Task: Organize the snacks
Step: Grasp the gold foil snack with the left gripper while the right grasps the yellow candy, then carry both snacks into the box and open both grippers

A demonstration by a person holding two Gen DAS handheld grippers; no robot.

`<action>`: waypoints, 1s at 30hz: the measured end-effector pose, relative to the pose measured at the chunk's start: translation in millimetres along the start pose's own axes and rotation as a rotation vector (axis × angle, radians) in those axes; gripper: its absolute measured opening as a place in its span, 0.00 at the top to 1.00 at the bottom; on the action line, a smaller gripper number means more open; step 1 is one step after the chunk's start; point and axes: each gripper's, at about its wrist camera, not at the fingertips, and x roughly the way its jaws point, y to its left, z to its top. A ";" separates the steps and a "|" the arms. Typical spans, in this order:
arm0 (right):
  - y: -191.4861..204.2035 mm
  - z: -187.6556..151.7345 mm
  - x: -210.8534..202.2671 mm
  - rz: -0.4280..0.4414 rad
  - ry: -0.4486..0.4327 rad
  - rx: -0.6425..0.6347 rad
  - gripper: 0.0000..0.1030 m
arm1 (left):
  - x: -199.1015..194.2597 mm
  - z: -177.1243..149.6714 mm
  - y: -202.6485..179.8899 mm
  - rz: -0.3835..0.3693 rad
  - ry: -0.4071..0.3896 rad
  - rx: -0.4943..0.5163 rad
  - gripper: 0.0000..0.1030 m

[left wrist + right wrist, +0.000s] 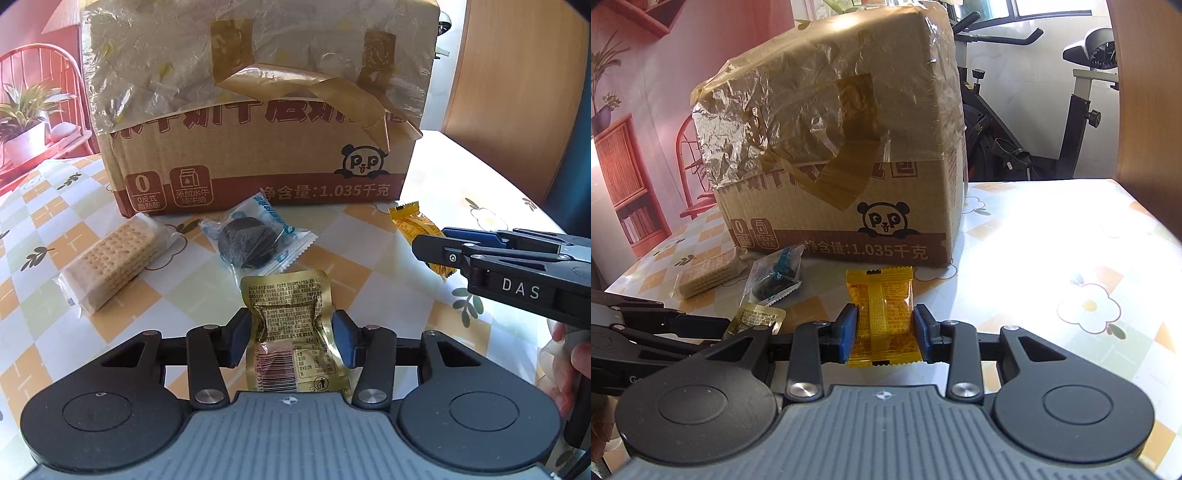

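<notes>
between pads (pixel 345 341), crinkled foil packet (pixel 291 325)

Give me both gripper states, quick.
Left gripper: closed on the gold foil snack pouch.
Right gripper: closed on the yellow snack packet.

The cardboard box (pixel 258 140) carries a brown band along the bottom of its front reading "净含量:1.035千克". On that band at the left sit two framed badges: one with a large "0" above "0反式脂肪酸", the other with a milk-carton sign above "添加水牛纯牛奶". Above the band at the right is a panda face logo with "P P" for eyes. Large red characters higher up are half hidden by peeling tape and cannot be read whole. The right gripper (pixel 430 245) bears "DAS" in white on its black body. The gold packet (pixel 291 332) shows dense small print, a barcode and a litter-bin sign, its text too small to read
</notes>
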 end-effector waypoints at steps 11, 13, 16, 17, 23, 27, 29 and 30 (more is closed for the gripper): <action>2.0 1.1 3.3 0.010 0.023 -0.009 0.66 | -23.0 -0.8 10.5 -0.002 -0.054 -0.007 0.54; 3.7 1.7 4.2 0.010 0.032 -0.016 0.66 | -28.8 1.1 11.1 -0.002 -0.074 -0.011 0.54; 9.7 3.5 3.6 0.021 0.042 -0.054 0.66 | -40.0 5.2 14.6 0.003 -0.112 -0.020 0.54; 13.7 4.6 2.1 0.023 0.044 -0.081 0.66 | -44.9 7.3 16.4 0.007 -0.129 -0.025 0.54; 34.8 26.2 -22.8 0.051 -0.056 -0.138 0.66 | -77.0 31.5 32.8 0.044 -0.263 -0.026 0.54; 48.0 57.3 -38.8 0.064 -0.158 -0.181 0.66 | -99.7 59.7 43.4 0.059 -0.365 -0.018 0.54; 53.6 78.6 -46.5 0.068 -0.220 -0.195 0.66 | -113.8 80.5 51.6 0.063 -0.420 -0.022 0.54; 55.5 90.0 -50.1 0.069 -0.251 -0.196 0.66 | -119.9 90.5 54.1 0.065 -0.444 -0.024 0.54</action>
